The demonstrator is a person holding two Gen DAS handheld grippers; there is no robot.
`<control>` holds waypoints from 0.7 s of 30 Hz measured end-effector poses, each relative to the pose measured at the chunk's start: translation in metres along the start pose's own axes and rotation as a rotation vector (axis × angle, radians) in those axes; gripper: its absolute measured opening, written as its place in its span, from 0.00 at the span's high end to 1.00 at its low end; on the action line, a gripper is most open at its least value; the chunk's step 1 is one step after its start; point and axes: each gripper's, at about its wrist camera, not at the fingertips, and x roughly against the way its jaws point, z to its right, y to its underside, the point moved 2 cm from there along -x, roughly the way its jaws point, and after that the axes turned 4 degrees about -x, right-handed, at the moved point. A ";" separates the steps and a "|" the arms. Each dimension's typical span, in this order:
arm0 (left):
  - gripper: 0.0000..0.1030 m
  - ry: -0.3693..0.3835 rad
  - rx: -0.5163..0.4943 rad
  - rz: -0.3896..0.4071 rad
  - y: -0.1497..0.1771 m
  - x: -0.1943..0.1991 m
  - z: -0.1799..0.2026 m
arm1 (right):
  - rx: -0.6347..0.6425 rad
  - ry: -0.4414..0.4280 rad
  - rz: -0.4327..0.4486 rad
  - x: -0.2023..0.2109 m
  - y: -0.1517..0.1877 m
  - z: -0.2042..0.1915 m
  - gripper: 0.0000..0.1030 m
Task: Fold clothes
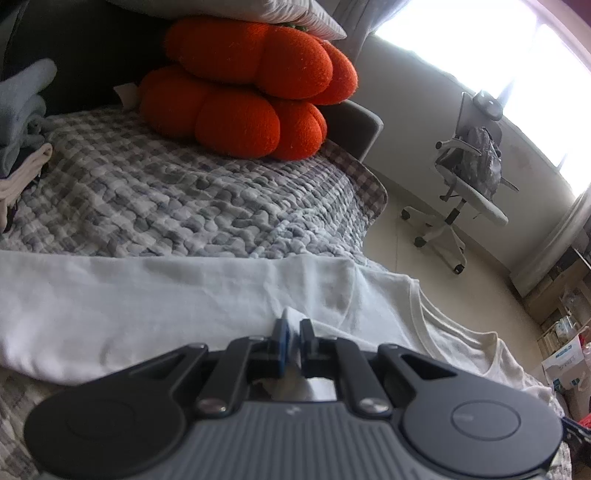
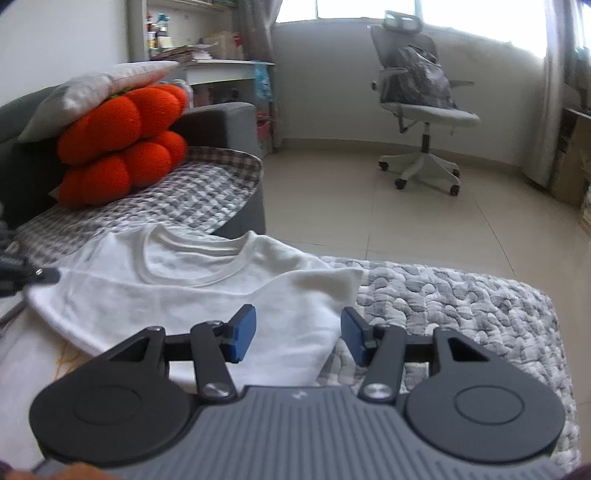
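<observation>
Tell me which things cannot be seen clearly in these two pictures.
- White T-shirt: its lower part is hidden behind both gripper bodies.
- Folded pile: cut off by the left wrist view's edge.
- Shelf items: too small and blurred.
- Window: overexposed.

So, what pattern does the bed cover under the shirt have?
The quilted bed cover has a grey and white check pattern, clearest in the left wrist view.

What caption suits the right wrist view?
Open right gripper poised over white T-shirt spread on checked blanket.

Black tongs (image 2: pixel 297 334), blue pads (image 2: pixel 244 332), ribbed grey body.
</observation>
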 end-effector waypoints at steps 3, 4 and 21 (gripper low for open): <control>0.95 0.003 -0.013 0.010 0.000 0.002 0.003 | -0.040 0.016 -0.002 -0.009 0.000 0.004 0.46; 0.96 0.004 -0.017 0.013 0.000 0.002 0.003 | -0.054 0.023 0.001 -0.011 0.000 0.005 0.46; 0.97 0.062 0.029 0.091 -0.006 0.016 0.001 | -0.477 -0.085 0.043 -0.019 -0.002 0.063 0.47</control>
